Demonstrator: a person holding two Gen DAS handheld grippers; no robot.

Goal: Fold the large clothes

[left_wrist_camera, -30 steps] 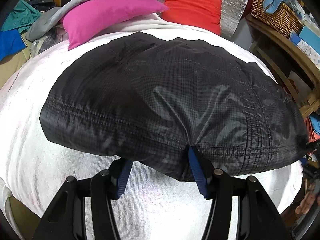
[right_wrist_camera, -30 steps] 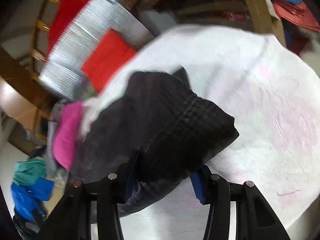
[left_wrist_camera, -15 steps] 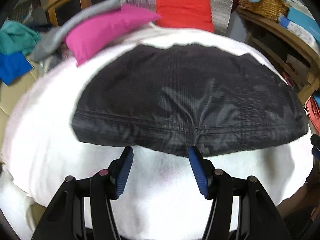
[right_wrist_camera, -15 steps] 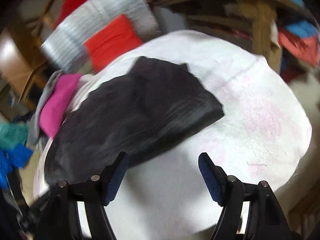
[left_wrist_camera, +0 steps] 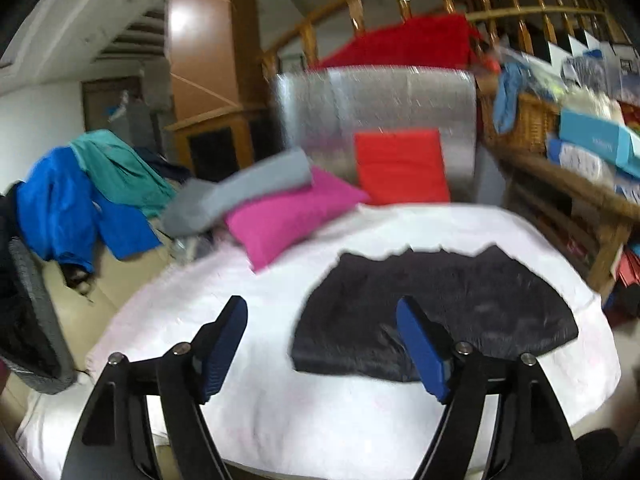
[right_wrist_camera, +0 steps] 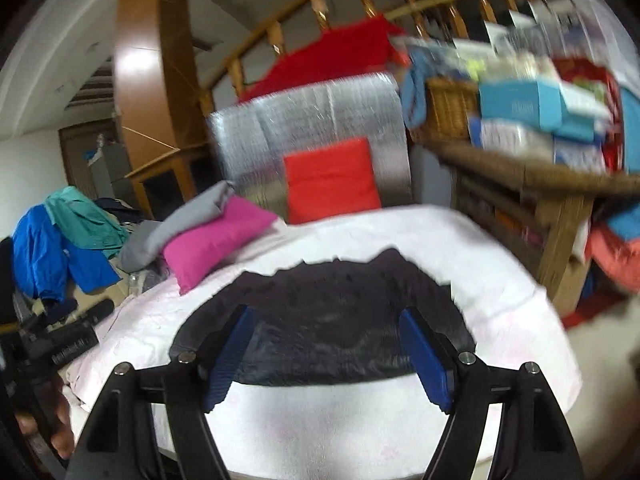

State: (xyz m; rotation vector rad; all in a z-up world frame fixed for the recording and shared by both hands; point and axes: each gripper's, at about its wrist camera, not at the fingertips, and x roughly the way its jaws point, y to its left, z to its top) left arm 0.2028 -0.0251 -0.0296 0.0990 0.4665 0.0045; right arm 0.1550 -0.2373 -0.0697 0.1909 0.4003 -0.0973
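On the white-covered bed (left_wrist_camera: pixel 360 420) the black quilted garment (left_wrist_camera: pixel 440 312) lies folded into a flat, compact packet, so this piece looks done, with left gripper (left_wrist_camera: pixel 322 346) and right gripper (right_wrist_camera: pixel 326 356) both spread, empty, having just widened

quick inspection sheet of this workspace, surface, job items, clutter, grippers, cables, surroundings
surface: white cloth covers the table, faint pink marks on it
job's things: black garment lies folded flat on the cloth, touching neither gripper
clutter: pink cushion under a grey garment, red cushion at the far edge
grippers: left gripper and right gripper both open and empty; the jaws of both have just been opening
cables: nothing seen
surroundings: blue and teal clothes piled to the left, silver padded panel behind, wicker basket and boxes on wooden shelves to the right, wooden stair railing above
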